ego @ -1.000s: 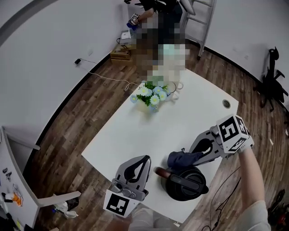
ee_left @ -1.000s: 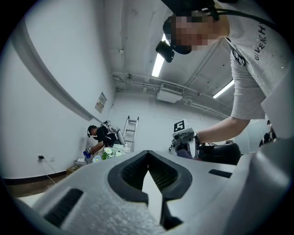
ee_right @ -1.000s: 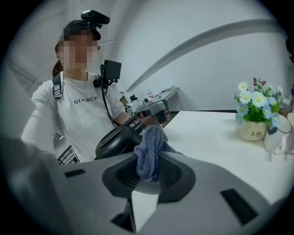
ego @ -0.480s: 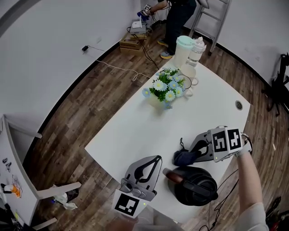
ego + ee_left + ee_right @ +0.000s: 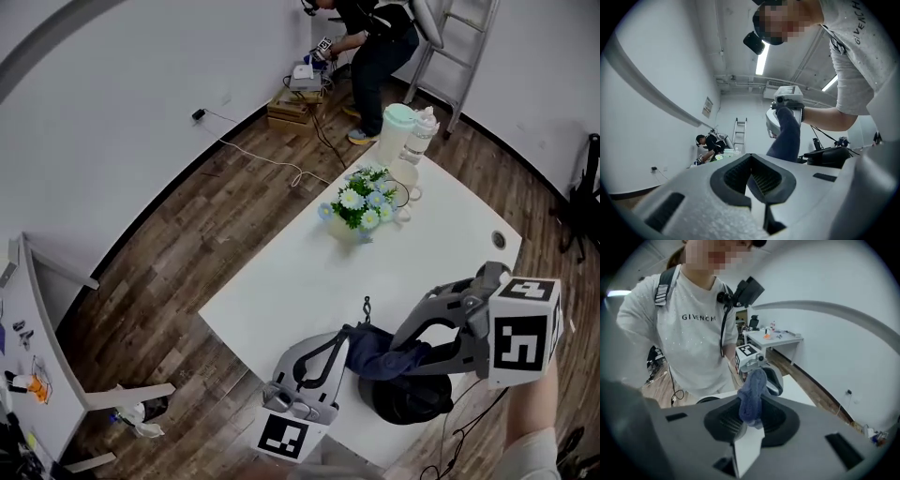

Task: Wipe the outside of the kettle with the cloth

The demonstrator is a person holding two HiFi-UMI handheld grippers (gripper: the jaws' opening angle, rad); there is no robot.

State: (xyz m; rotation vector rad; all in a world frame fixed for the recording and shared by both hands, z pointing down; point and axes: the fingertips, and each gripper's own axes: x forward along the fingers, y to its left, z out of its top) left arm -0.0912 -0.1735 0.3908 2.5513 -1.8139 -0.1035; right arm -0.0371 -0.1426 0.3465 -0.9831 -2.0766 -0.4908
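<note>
The dark blue cloth (image 5: pixel 380 349) hangs stretched between my two grippers, above the black kettle (image 5: pixel 412 403), which is largely hidden under it. My right gripper (image 5: pixel 405 352) is shut on one end of the cloth (image 5: pixel 752 394), which runs straight out from its jaws (image 5: pixel 750 404) toward the left gripper. My left gripper (image 5: pixel 343 337) sits near the table's front edge, pointing up. Its jaws (image 5: pixel 753 159) are closed where the cloth (image 5: pixel 785 136) comes down to them. In the left gripper view the kettle (image 5: pixel 829 157) stands just right of the cloth.
On the white table (image 5: pixel 309 272) a vase of flowers (image 5: pixel 364 208), a mint-lidded jug (image 5: pixel 396 136), a bottle (image 5: pixel 424 129) and a mug (image 5: pixel 407 178) stand at the far end. A person (image 5: pixel 375 42) bends down by a ladder (image 5: pixel 459 47) beyond.
My right gripper has lifted the cloth up from beside the kettle and nearer the head camera. The cloth's free end now reaches the left gripper's jaws. The head view has shifted.
</note>
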